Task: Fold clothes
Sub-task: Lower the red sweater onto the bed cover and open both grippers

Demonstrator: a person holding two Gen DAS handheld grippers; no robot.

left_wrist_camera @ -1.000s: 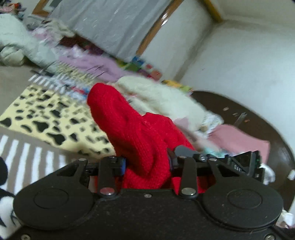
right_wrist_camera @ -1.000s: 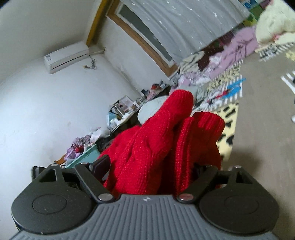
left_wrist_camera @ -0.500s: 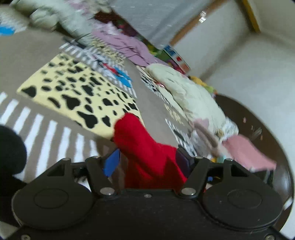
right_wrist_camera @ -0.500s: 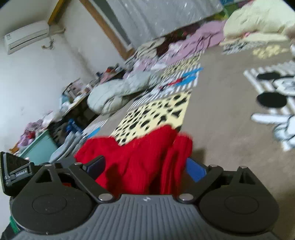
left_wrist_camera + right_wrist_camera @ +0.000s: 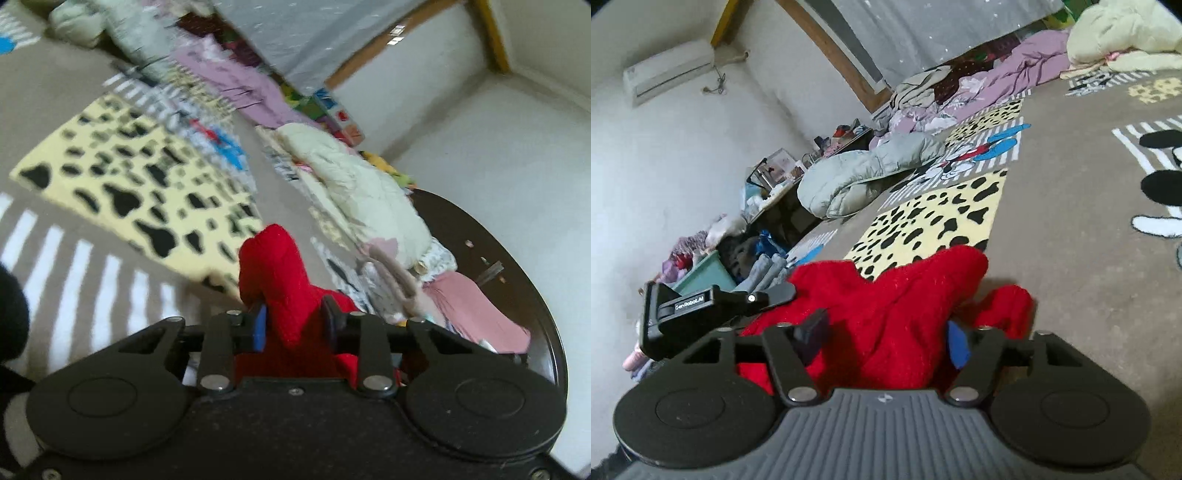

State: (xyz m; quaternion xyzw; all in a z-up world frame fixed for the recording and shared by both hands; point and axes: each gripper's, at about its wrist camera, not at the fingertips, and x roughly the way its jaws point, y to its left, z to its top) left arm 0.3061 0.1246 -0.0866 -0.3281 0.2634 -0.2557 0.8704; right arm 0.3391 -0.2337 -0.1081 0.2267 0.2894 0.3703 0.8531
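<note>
A red knit garment (image 5: pixel 280 273) is bunched between the jaws of my left gripper (image 5: pixel 293 325). Those jaws are closing and their pads press on a narrow fold of it, whose tip sticks up ahead. In the right wrist view the same red knit (image 5: pixel 897 306) fills my right gripper (image 5: pixel 884 338). Its jaws are closing too, with a thick bundle squeezed between the pads. A loose end (image 5: pixel 1008 306) spills out to the right onto the carpet. The left gripper's black housing (image 5: pixel 701 306) shows at the left, against the knit.
A brown carpet (image 5: pixel 1071 240) with a yellow leopard-print patch (image 5: pixel 122 184) lies underneath. A cream quilt (image 5: pixel 362 199) and pink clothes (image 5: pixel 476 314) lie on a dark round table (image 5: pixel 517 258). A grey quilt (image 5: pixel 864 173), purple bedding (image 5: pixel 1015 70) and a teal bin (image 5: pixel 705 273) line the wall.
The red knit came down from held high to just above the carpet. Both pairs of jaws widened, then narrowed on the fabric. Both views dipped toward the floor.
</note>
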